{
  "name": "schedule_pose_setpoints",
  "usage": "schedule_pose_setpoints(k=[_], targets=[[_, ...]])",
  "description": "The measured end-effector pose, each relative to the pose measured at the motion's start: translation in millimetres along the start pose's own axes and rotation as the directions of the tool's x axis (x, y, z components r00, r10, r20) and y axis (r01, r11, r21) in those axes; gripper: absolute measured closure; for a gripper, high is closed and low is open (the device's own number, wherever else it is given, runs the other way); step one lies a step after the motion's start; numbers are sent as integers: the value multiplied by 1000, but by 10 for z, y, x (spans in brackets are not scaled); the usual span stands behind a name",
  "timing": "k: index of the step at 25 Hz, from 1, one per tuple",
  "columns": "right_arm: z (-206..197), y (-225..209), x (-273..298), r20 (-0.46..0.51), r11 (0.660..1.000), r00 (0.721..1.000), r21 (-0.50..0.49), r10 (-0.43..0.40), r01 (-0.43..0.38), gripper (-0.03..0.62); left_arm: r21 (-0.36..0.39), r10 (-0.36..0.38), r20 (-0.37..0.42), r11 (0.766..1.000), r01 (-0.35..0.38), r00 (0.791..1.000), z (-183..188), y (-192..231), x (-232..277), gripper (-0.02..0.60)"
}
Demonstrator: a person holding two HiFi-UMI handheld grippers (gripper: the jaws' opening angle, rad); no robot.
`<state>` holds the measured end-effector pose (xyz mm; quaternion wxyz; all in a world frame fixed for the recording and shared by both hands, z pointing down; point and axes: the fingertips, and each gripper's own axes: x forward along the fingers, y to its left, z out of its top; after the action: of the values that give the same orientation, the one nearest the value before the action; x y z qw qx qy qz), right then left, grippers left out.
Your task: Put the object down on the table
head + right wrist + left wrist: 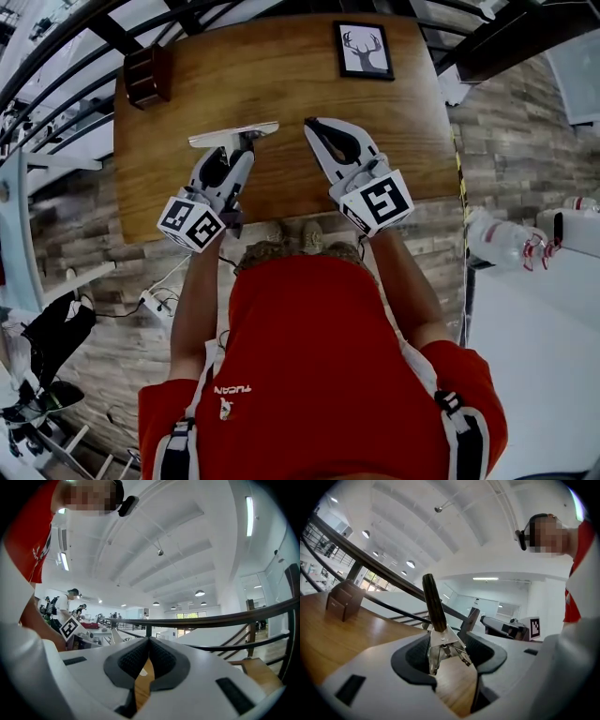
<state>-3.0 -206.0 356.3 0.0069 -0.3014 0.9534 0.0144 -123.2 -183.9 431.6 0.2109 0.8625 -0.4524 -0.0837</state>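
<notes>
Two grippers are out over the near part of the wooden bench [281, 89], marker cubes toward the person in the red shirt.

Left gripper [238, 152]: jaws are clamped on the metal head of the tool [440, 637], w/ its dark handle sticking up out of them in the left gripper view. From the head view the tool reads as a pale flat strip across the jaw tips. So the tool's in the left jaws, over the bench, not let go. Can't tell if any part of it touches the wood.

Right gripper [315, 129]: just to the right, apart from the tool. Jaws are closed tip to tip w/ nothing between them.

Off the bench on the right there's a clear plastic bottle [502, 242] w/ red bits. Can't tell what's in it.

Far side of the bench has a dark brown box [148, 75] at the left corner, and I can't make out any contents in either view that shows it. A framed pic of a deer head [364, 50] lies at the far edge, more to the right, well apart from the box.
</notes>
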Motion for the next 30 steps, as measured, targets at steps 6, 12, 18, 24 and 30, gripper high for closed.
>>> schedule_pose_setpoints(k=[6,12,18,24,30], targets=[[-192,76,179,-44,1000,999,12,-4,5,569,-99,-15,-118,995,3,993,-273,277,151,359],[-307,130,266,-76,1000,997,17,-14,15,569,-196,-28,-228,981,-18,973,-572,515,261,359],[-359,141,292,-99,999,995,18,-24,26,569,-284,-29,-344,956,-75,939,-831,691,325,359],[-394,113,271,-106,999,994,26,-39,42,569,-329,-33,-425,937,-120,905,-984,777,355,356],[-426,89,203,-116,998,992,31,-50,54,569,-376,-4,-401,912,-161,916,-922,843,427,354]])
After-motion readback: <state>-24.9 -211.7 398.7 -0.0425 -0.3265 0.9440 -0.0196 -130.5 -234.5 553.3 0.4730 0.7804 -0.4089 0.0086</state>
